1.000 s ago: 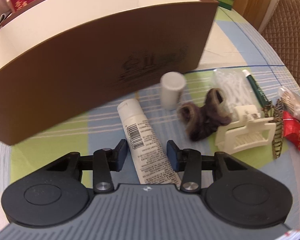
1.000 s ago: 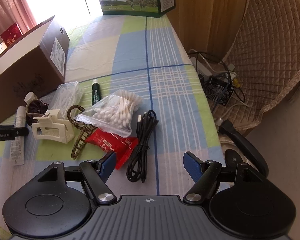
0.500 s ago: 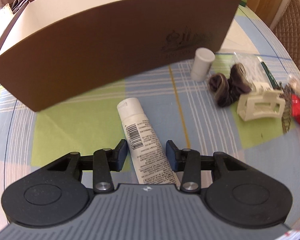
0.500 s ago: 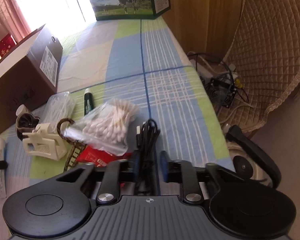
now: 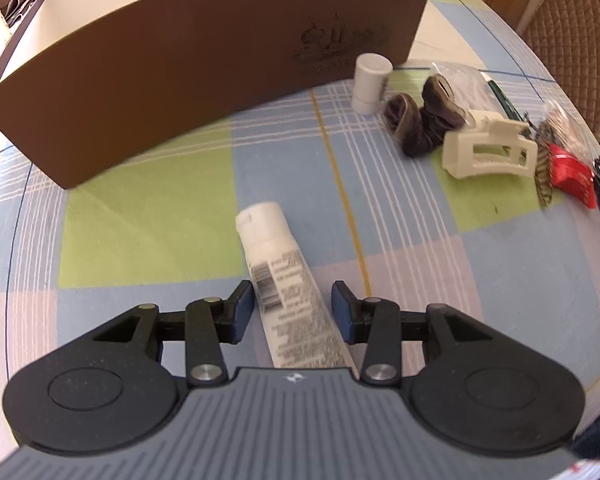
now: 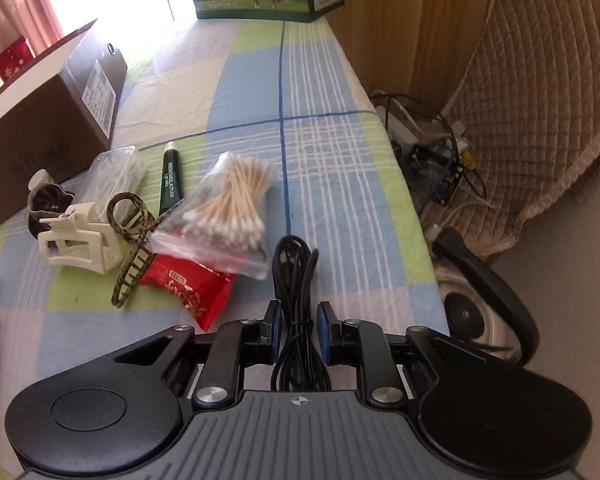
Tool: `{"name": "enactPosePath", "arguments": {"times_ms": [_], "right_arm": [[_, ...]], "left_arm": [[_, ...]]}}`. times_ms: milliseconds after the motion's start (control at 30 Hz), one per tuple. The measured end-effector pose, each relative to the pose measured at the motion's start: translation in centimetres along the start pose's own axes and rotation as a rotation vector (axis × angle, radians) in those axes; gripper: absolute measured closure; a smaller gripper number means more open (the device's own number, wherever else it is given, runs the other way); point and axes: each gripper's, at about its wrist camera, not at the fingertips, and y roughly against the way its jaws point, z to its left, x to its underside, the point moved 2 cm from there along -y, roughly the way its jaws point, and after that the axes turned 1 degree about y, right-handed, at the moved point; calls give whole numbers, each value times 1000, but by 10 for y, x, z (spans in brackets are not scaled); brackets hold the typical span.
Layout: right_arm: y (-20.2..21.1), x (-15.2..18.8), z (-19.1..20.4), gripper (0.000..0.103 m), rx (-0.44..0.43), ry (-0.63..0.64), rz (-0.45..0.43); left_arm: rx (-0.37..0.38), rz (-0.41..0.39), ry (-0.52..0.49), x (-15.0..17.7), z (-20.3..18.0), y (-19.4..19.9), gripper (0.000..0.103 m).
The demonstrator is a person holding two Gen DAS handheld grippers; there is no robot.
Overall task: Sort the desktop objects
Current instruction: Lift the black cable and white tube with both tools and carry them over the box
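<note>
Two views. Left wrist view: the left gripper (image 5: 293,307) holds a white tube (image 5: 288,288) between its blue pads — cap pointing toward a brown box (image 5: 204,60) — above the checked tablecloth (image 5: 140,216). Right wrist view: the right gripper (image 6: 298,330) is clamped on a coiled black cable (image 6: 296,280), beside a cotton swab bag (image 6: 228,208) and red packet (image 6: 188,284).

We hold our left hand-held gripper (image 5: 293,307) low and level, its blue pads (image 5: 242,307) closed on a white tube (image 5: 288,288). Our right hand-held gripper (image 6: 298,332) points forward, pads pressed against a black cable bundle (image 6: 296,292).
</note>
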Motion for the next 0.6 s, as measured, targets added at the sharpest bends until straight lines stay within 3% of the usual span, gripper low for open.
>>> {"name": "enactPosePath", "arguments": {"times_ms": [133, 200, 233, 300, 600], "right_arm": [[-5, -1, 8, 79, 29, 88, -12], [-5, 1, 11, 80, 40, 126, -10], [-4, 2, 12, 83, 36, 130, -6], [-3, 4, 13, 91, 35, 138, 3], [10, 16, 22, 92, 28, 175, 91]], "left_arm": [[-6, -17, 6, -4, -3, -3, 61], [-4, -22, 6, -5, -3, -4, 64], [2, -25, 1, -4, -4, -3, 72], [5, -29, -8, -3, -4, -2, 73], [6, -36, -22, 10, -6, 5, 75]]}}
